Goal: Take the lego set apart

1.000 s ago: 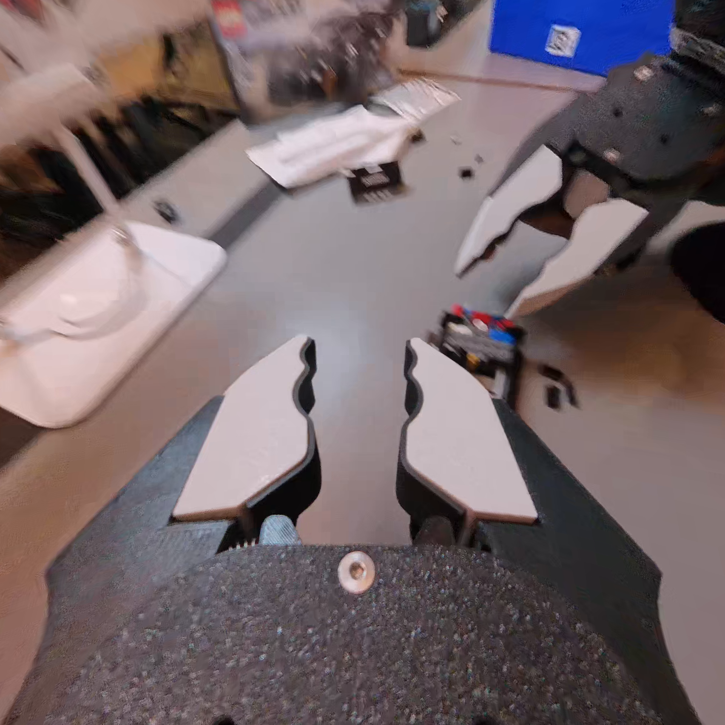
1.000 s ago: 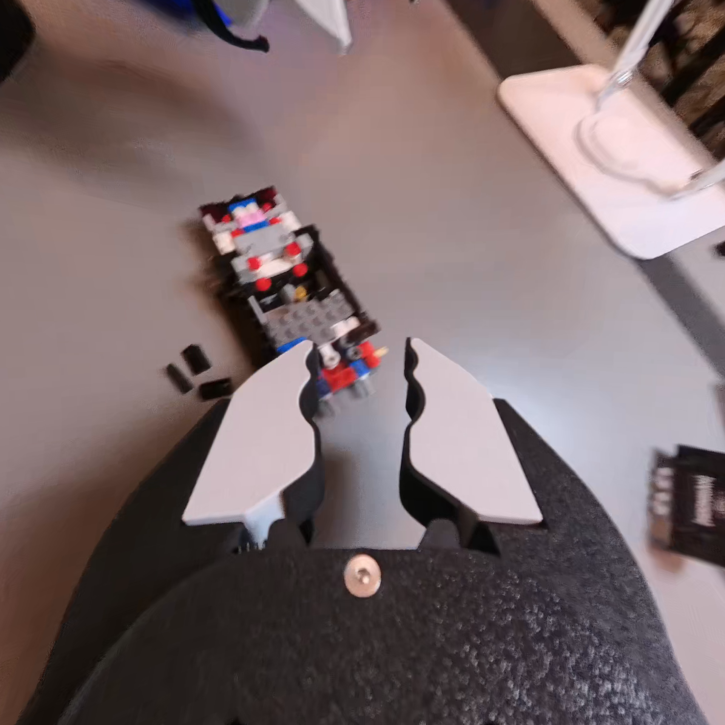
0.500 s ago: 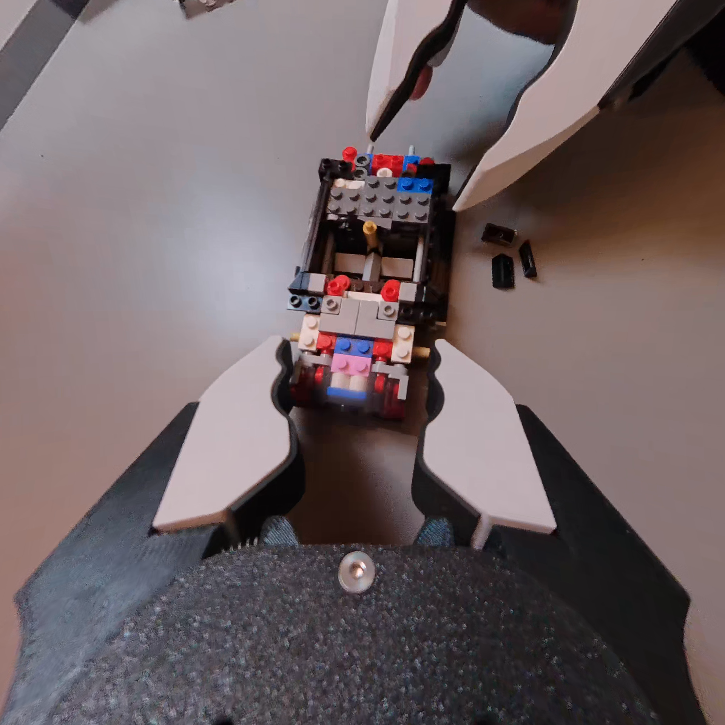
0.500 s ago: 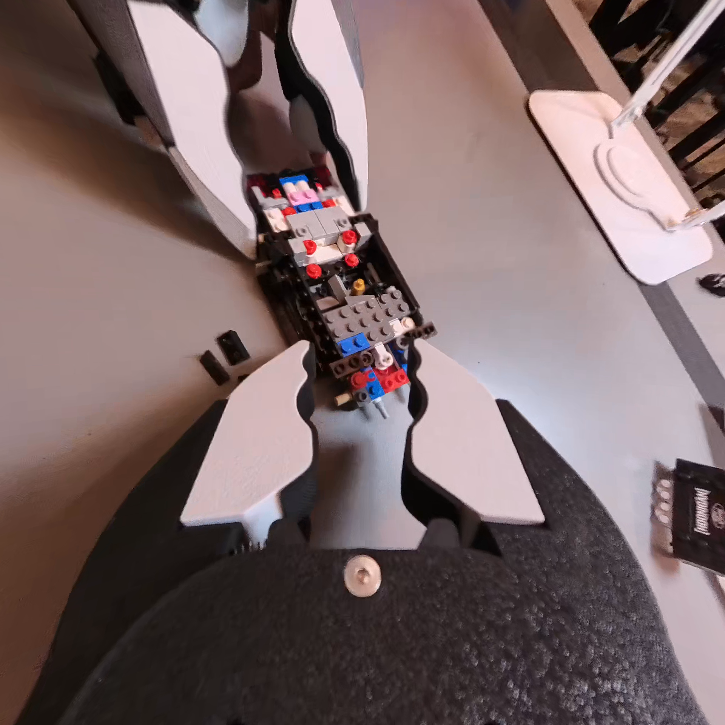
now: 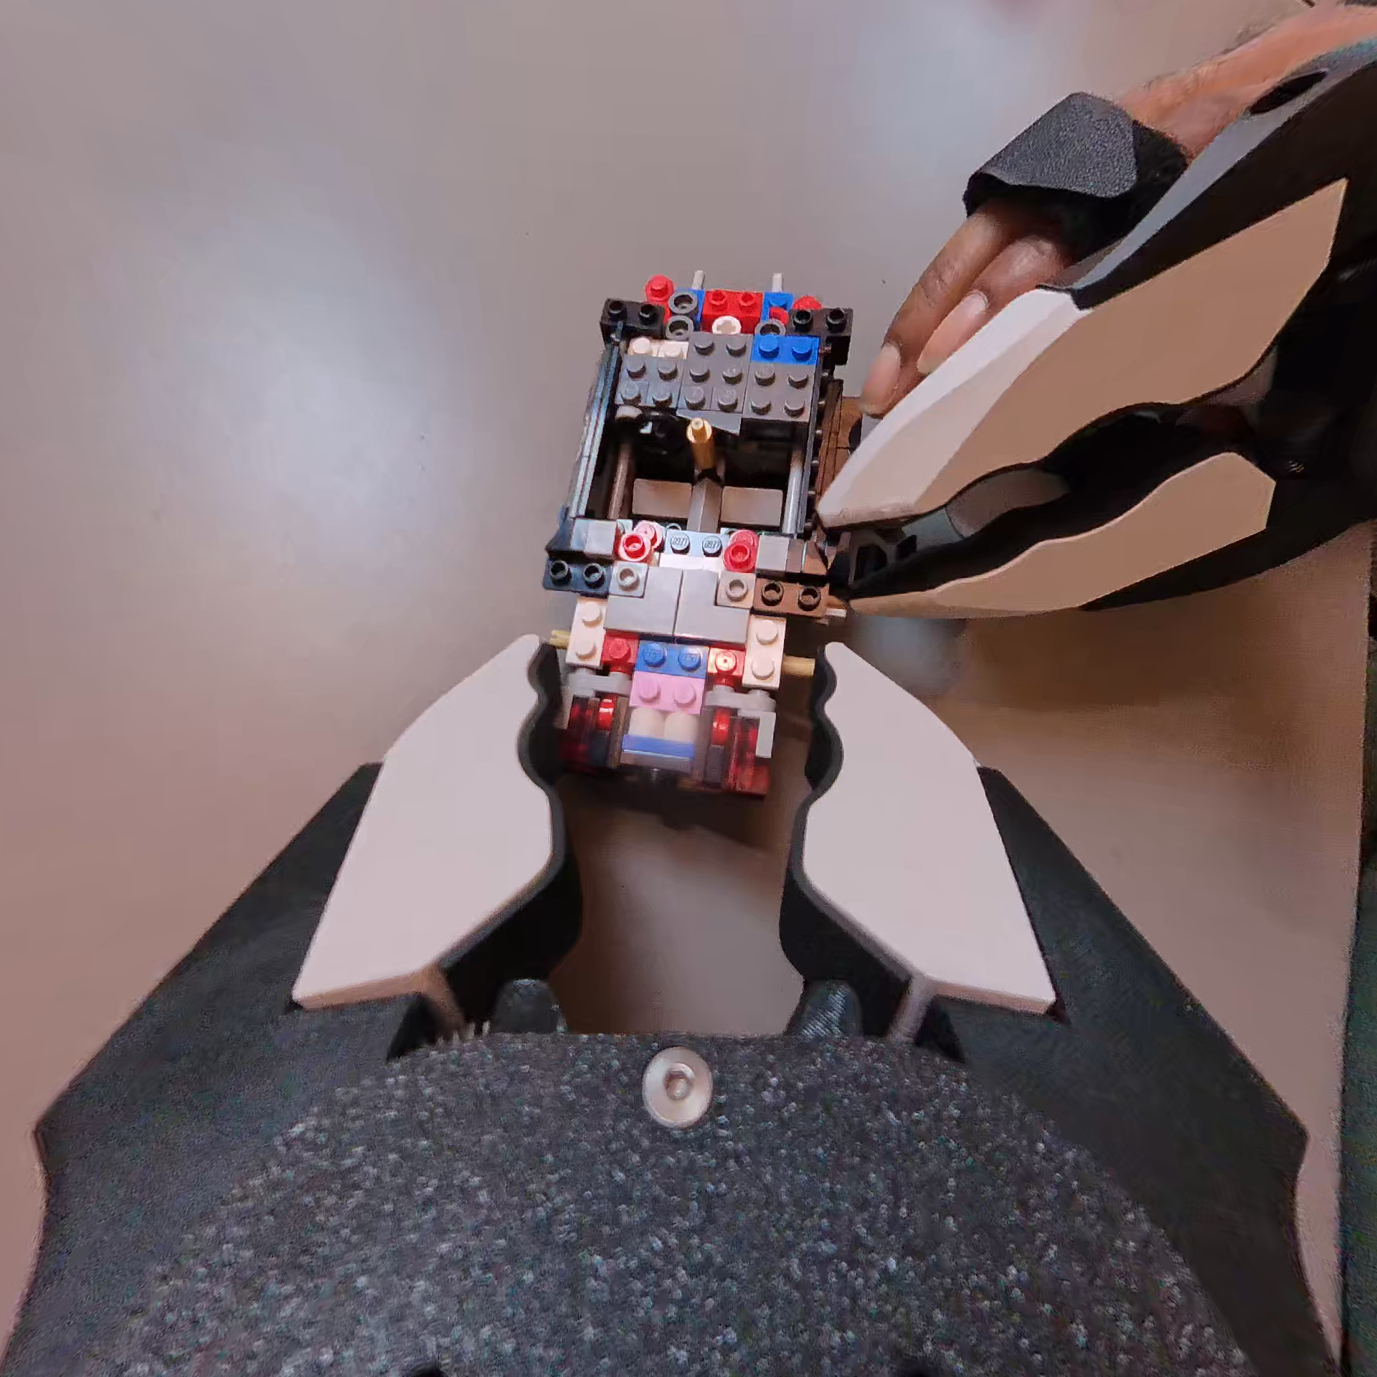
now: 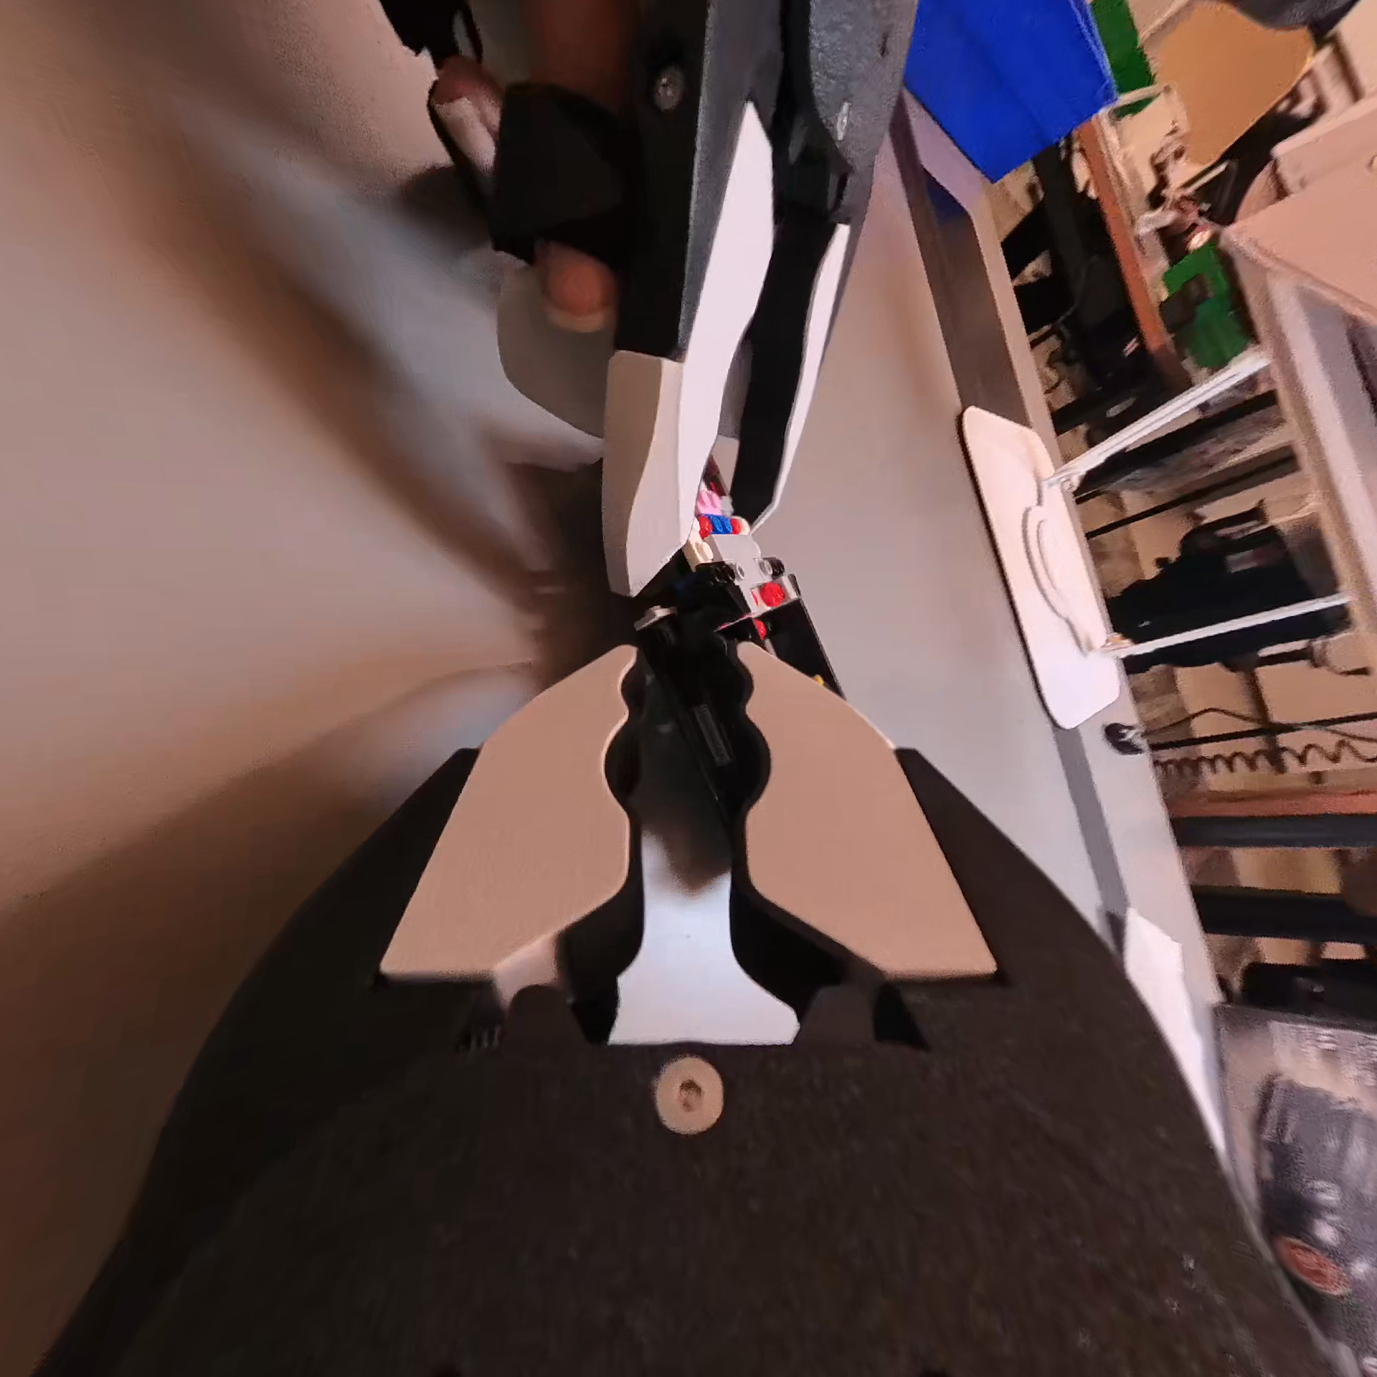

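Now your left gripper (image 5: 678,670) straddles the multicoloured brick-built lego car (image 5: 700,536) on the grey tabletop (image 5: 298,298) with jaws open, your right gripper (image 6: 689,670) pinches its black side panel; brace, then pull outward.

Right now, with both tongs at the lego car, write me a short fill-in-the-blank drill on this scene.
1. The left tongs stand ___ around one end of the lego car, not clamped on it.
2. That end carries the car's only ___ brick.
3. In the left wrist view, the right tongs come in from the ___ edge of the picture and pinch the car's side.

Missing words: open; pink; right
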`<state>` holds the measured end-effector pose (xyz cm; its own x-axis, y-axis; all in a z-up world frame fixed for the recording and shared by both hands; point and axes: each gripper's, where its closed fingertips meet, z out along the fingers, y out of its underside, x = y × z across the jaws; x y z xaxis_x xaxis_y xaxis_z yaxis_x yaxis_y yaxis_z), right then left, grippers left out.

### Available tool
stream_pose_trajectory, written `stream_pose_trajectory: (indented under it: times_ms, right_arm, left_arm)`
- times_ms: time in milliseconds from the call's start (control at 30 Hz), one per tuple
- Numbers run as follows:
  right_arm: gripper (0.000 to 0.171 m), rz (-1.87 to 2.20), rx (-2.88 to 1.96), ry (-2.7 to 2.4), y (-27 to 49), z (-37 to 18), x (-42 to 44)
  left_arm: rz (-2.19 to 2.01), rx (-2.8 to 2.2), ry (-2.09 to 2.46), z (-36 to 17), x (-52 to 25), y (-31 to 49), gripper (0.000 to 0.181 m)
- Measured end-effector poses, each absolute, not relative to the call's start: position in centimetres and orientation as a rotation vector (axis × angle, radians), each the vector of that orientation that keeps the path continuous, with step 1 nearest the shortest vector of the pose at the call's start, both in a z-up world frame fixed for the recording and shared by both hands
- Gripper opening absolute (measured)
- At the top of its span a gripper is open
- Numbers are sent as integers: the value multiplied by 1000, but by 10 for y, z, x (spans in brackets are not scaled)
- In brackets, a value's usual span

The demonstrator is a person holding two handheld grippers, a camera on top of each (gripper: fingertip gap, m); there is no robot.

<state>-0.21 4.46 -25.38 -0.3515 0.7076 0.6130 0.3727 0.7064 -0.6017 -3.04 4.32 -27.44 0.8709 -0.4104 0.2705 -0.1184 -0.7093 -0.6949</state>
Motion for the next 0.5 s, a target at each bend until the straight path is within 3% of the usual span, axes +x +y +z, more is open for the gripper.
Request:
stream_pose_trajectory:
  times_ms: [500]
  right_arm:
    - [4,601,-978,-1966,46,-255,1]
  left_arm:
    - [-444,-2346,400,-278,-28,43,65]
